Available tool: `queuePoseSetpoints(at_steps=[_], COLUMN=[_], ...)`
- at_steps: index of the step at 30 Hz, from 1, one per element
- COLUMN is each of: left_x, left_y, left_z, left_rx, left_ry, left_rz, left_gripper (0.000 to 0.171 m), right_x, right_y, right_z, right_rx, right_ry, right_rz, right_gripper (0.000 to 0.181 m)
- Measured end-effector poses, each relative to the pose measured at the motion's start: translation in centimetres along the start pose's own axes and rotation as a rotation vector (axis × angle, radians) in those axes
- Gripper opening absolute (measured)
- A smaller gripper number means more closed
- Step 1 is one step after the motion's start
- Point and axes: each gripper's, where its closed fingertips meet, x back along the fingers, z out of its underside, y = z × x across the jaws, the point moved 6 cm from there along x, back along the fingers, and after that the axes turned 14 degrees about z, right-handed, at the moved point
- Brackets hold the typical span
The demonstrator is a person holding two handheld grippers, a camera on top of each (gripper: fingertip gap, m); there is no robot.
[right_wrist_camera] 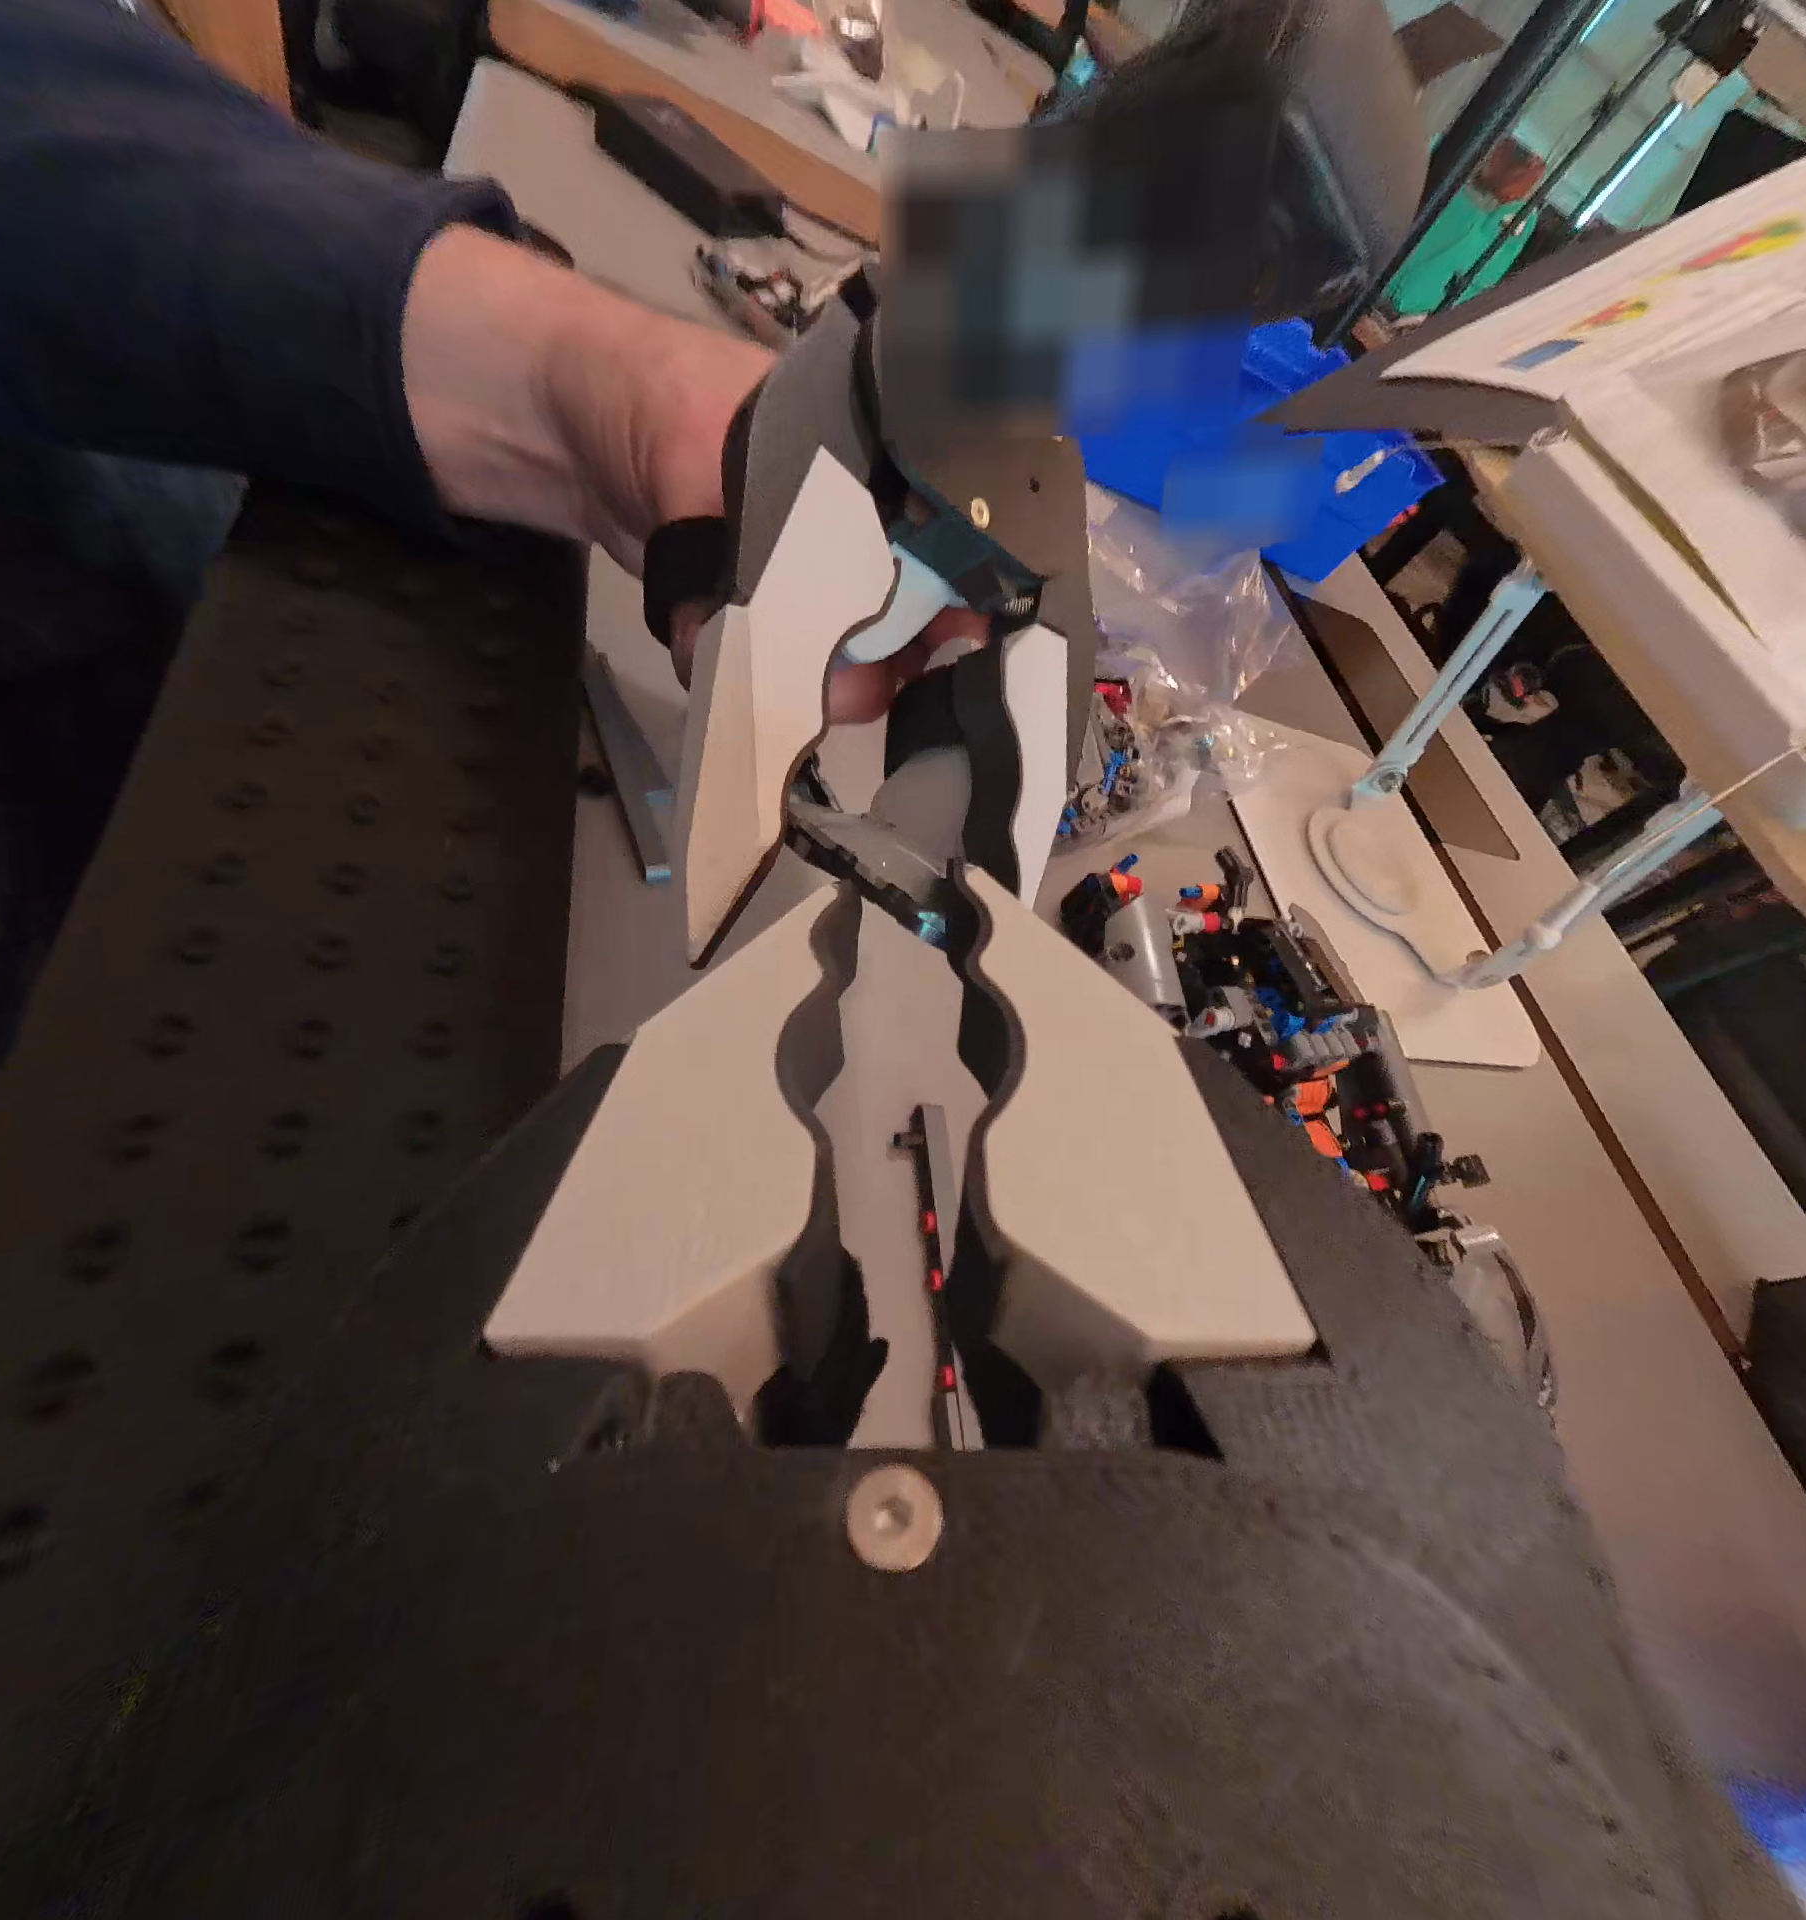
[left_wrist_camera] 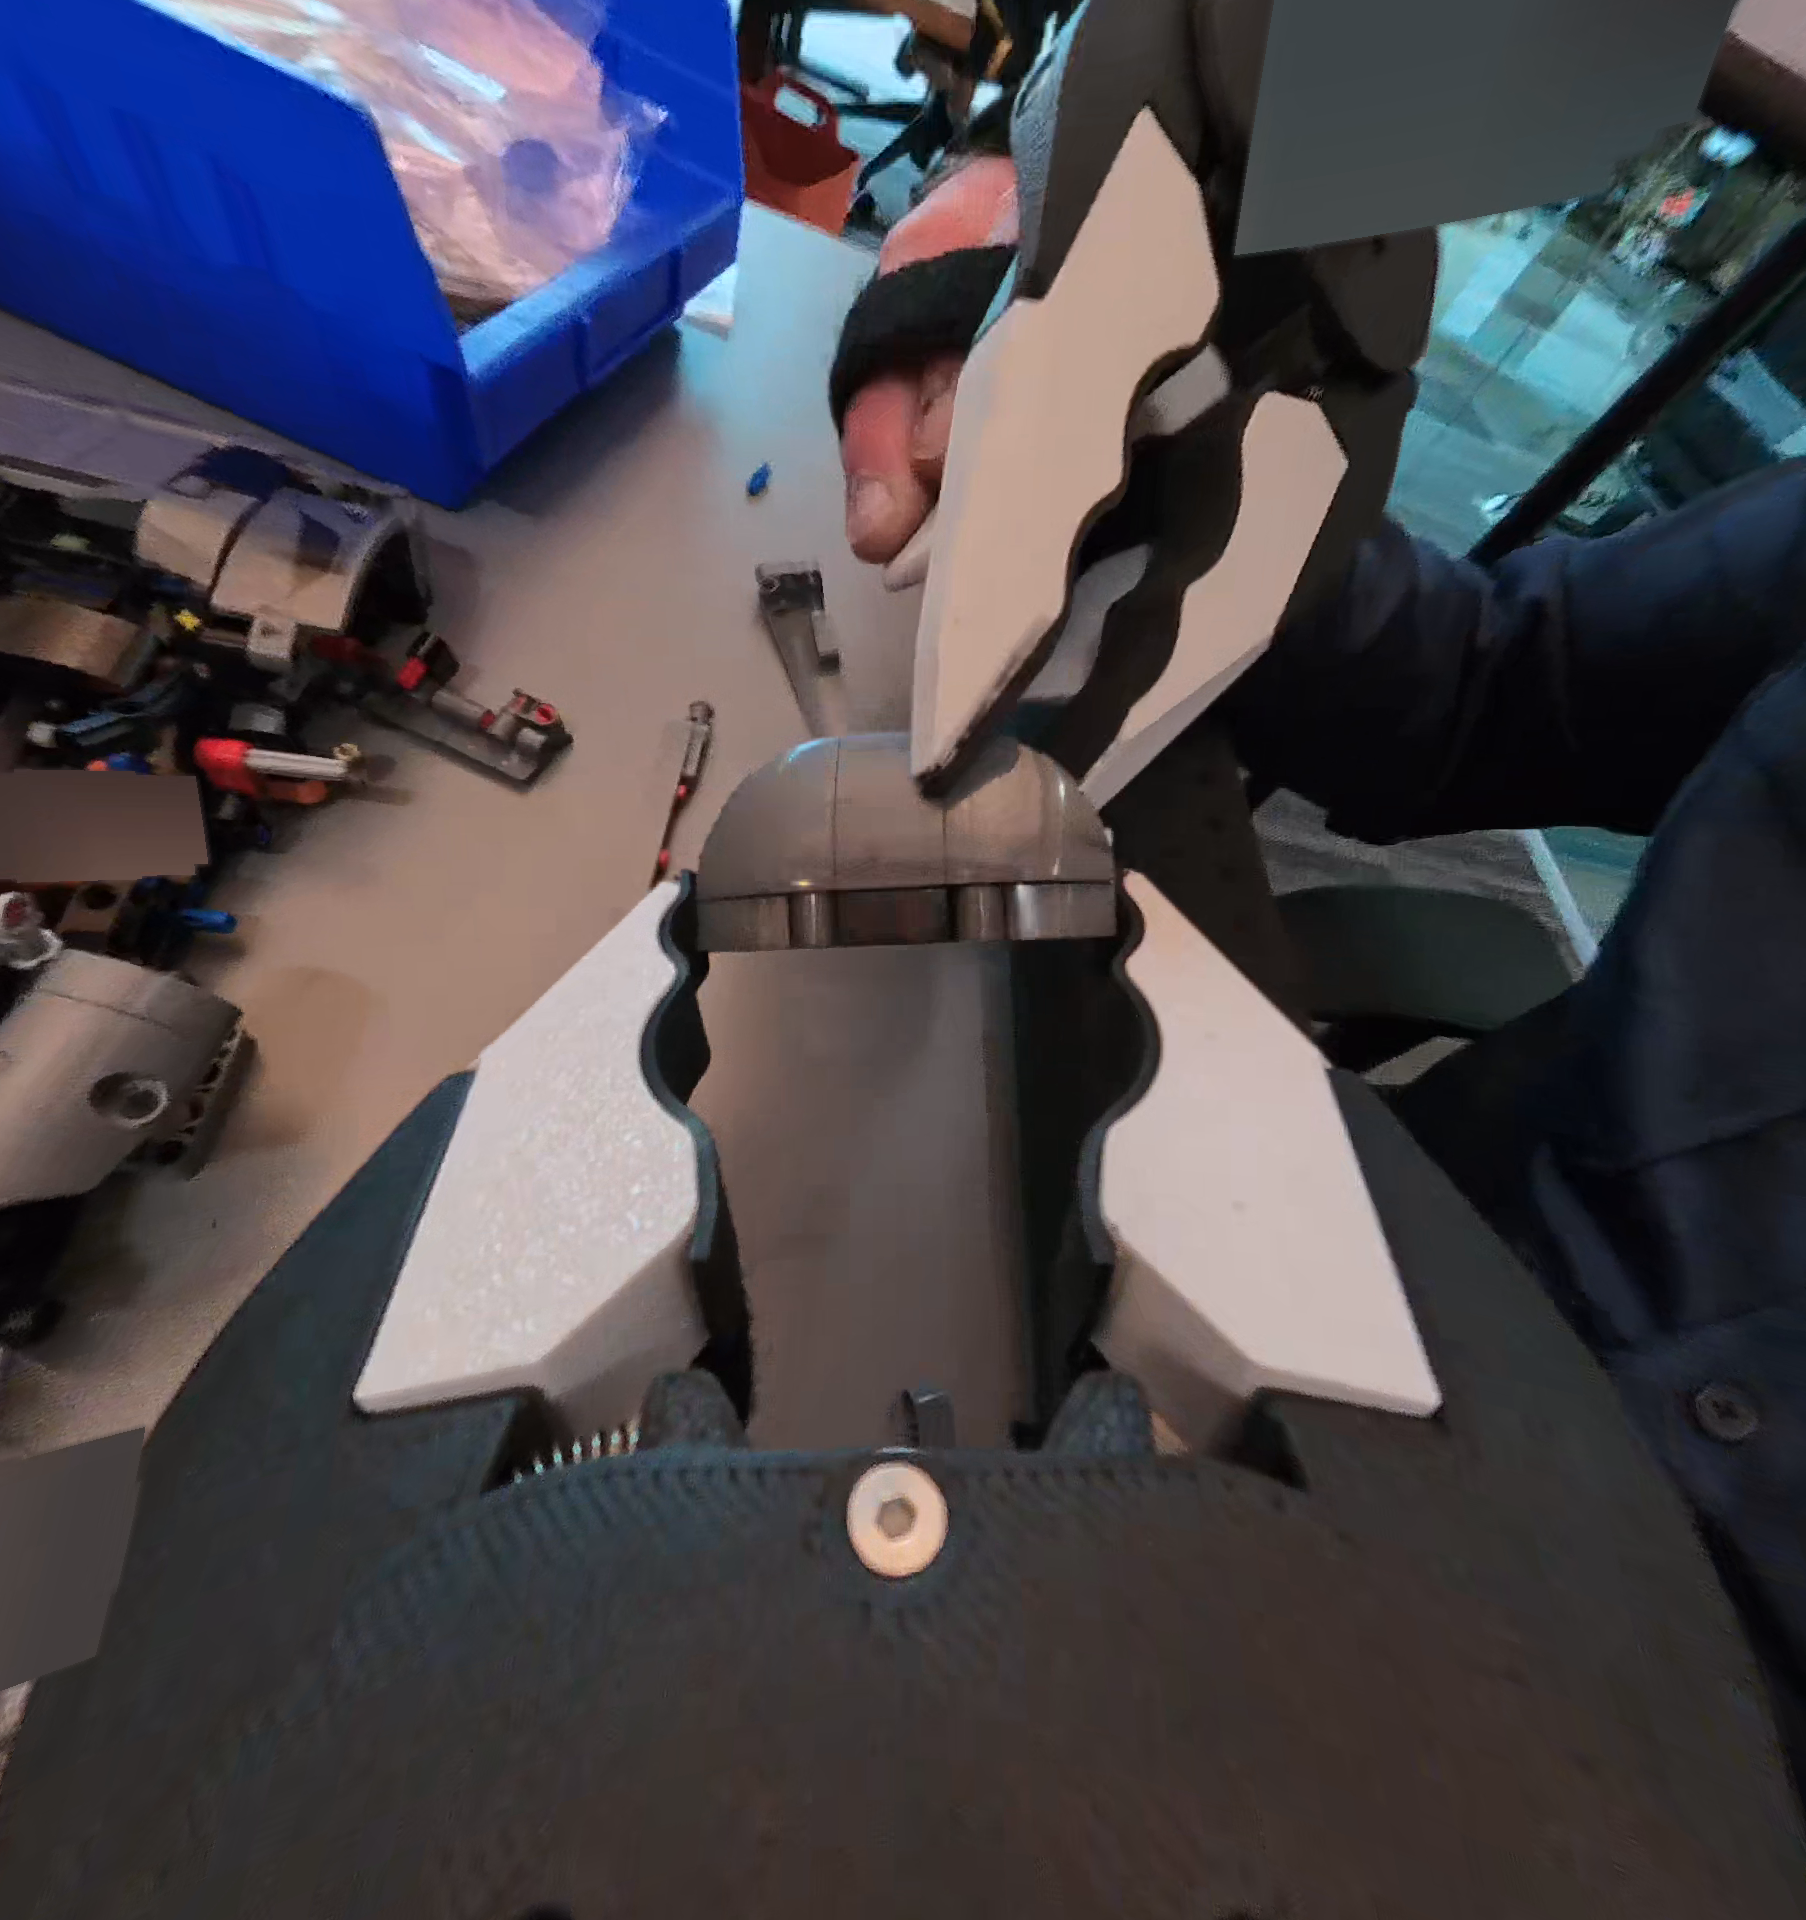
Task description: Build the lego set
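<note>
A dark grey curved lego piece with a rounded top is held above the table between both grippers. My left gripper is shut on its lower edge, one fingertip at each end. My right gripper comes down from above and pinches the piece's top edge. In the right wrist view the piece shows as a dark strip running between my right gripper's nearly closed tips. The left gripper's fingers face me there, with a person's hand behind them.
A partly built lego model lies on the grey table at the left, also in the right wrist view. A blue bin stands behind it. Loose pieces lie nearby. An open booklet on a stand is at the right.
</note>
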Motion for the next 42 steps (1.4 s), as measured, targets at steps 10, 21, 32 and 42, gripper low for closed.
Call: queuePoseSetpoints(at_steps=[10, 21, 32, 42], left_x=[0.0, -0.5, -3.1, -0.9], left_y=[0.1, 0.7, 0.7, 2.3], left_z=[0.4, 1.0, 2.5, 2.7], left_rx=[0.057, 0.014, -0.068, -0.066], left_ry=[0.008, 0.09, 0.301, 0.314], left_rz=[0.044, -0.055, -0.14, -0.285], left_gripper=[0.074, 0.073, 0.073, 0.074], right_x=[0.6, 0.0, -1.9, -0.5], right_y=[0.8, 0.9, 1.7, -2.5], right_z=[-0.5, -0.1, 0.2, 2.0], right_rx=[0.061, -0.02, -0.066, -0.377], right_ry=[-0.053, 0.015, 0.081, 0.065], right_rz=[-0.037, -0.069, -0.088, -0.036], right_gripper=[0.003, 0.0, 0.0, 0.0])
